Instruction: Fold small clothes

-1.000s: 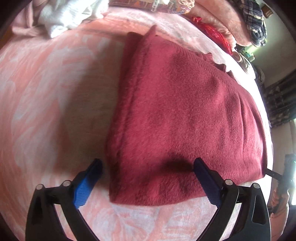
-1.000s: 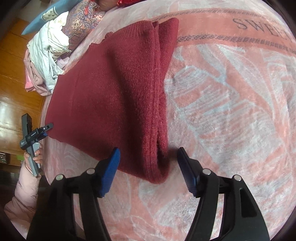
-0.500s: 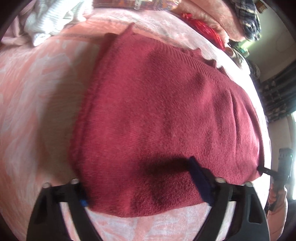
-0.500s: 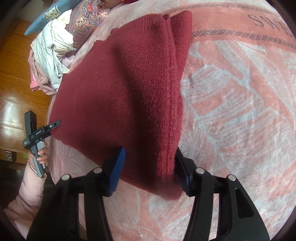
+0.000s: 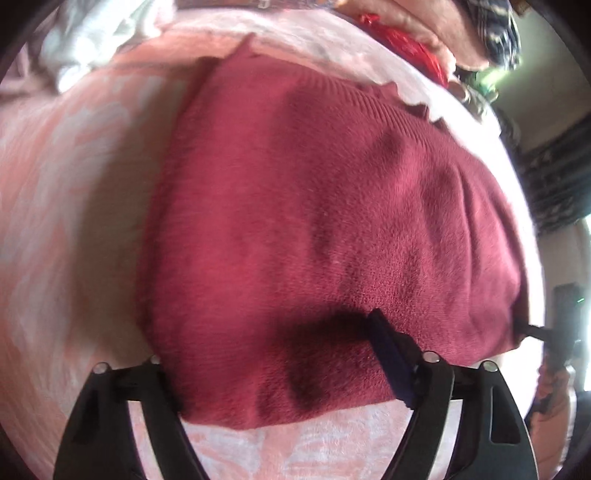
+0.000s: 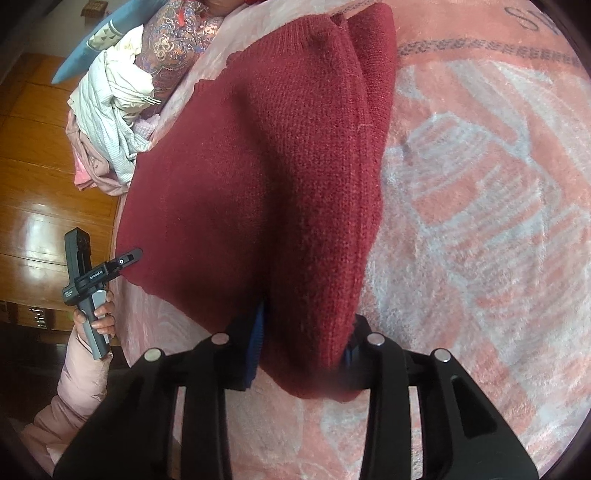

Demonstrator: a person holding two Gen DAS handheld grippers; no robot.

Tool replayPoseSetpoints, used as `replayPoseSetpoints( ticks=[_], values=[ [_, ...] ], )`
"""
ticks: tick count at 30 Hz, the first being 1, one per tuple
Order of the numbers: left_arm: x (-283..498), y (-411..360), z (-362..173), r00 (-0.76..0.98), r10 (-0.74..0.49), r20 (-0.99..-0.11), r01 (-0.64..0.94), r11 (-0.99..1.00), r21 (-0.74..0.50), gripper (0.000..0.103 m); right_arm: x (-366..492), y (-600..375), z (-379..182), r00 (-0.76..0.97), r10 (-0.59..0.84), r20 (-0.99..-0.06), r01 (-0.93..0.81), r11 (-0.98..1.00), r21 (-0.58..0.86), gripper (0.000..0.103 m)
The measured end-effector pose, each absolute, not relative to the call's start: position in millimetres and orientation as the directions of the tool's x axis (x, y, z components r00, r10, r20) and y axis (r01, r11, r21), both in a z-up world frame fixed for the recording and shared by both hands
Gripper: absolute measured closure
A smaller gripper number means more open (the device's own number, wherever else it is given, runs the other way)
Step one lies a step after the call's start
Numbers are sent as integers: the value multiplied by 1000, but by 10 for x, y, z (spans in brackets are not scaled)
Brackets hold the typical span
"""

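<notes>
Two hand-held grippers [image 5: 280,365] [image 6: 303,332], left opening, right closing, astride one maroon sweater [image 6: 280,158].

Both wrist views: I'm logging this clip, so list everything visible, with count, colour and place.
sweater: one, dark red knit, folded on the blanket, near edge toward both cameras.
blanket: one, pink with pale pattern and dark lettering, covering the bed under the sweater.
clothes pile: one heap, white, striped and pink, at the bed's far edge.
patterned pillow: one, paisley, behind the pile.
blue cushion: one, beside the pillow.
red item: one, far edge of the bed; kind unclear.
plaid cloth: one, dark checked, top right of the left view.
floor: wooden, orange-brown, beside the bed.
left claw: black with blue pads, opening, straddling the sweater's corner.
right claw: closing on the sweater's folded edge.
hand: holds the left claw's handle.
sleeve: pink, padded.
</notes>
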State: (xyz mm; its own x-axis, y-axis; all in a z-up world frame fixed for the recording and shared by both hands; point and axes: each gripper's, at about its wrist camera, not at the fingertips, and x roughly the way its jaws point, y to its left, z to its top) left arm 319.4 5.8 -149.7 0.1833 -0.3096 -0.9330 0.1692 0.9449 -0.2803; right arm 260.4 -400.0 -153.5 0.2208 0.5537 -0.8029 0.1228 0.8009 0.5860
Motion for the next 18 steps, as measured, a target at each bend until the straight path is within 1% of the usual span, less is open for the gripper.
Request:
replayPoseSetpoints(
  ticks=[1,2,3,4,5,6,7,11,18],
  values=[
    [3191,26,-1499,190,-292,-937,171,950,-262,24,2601,-3971,-1509,218,533,-818,113,818,564,78],
    [3187,18,-1493,198,-277,-940,168,955,-245,36,2590,-3952,-1479,217,527,-822,103,825,556,82],
    [3182,30,-1470,212,-262,-942,160,960,-231,43,2573,-3931,-1433,220,521,-824,92,830,550,83],
    [3176,58,-1441,216,-270,-938,157,958,-239,60,2553,-3918,-1388,226,512,-829,85,837,540,84],
    [3167,105,-1396,220,-284,-933,151,955,-255,74,2535,-3906,-1341,233,503,-832,75,844,531,84],
    [3156,131,-1367,220,-298,-929,150,951,-270,78,2508,-3901,-1279,241,495,-835,65,850,523,85],
    [3138,156,-1327,224,-308,-925,153,948,-279,81,2482,-3897,-1225,248,494,-833,59,851,522,85],
    [3014,187,-1149,248,-328,-912,163,942,-294,85,2341,-3918,-1038,271,494,-826,44,851,523,86],
    [2588,194,-997,164,-396,-904,191,912,-364,86,1761,-3954,-832,224,485,-845,22,865,502,87]
  ],
)
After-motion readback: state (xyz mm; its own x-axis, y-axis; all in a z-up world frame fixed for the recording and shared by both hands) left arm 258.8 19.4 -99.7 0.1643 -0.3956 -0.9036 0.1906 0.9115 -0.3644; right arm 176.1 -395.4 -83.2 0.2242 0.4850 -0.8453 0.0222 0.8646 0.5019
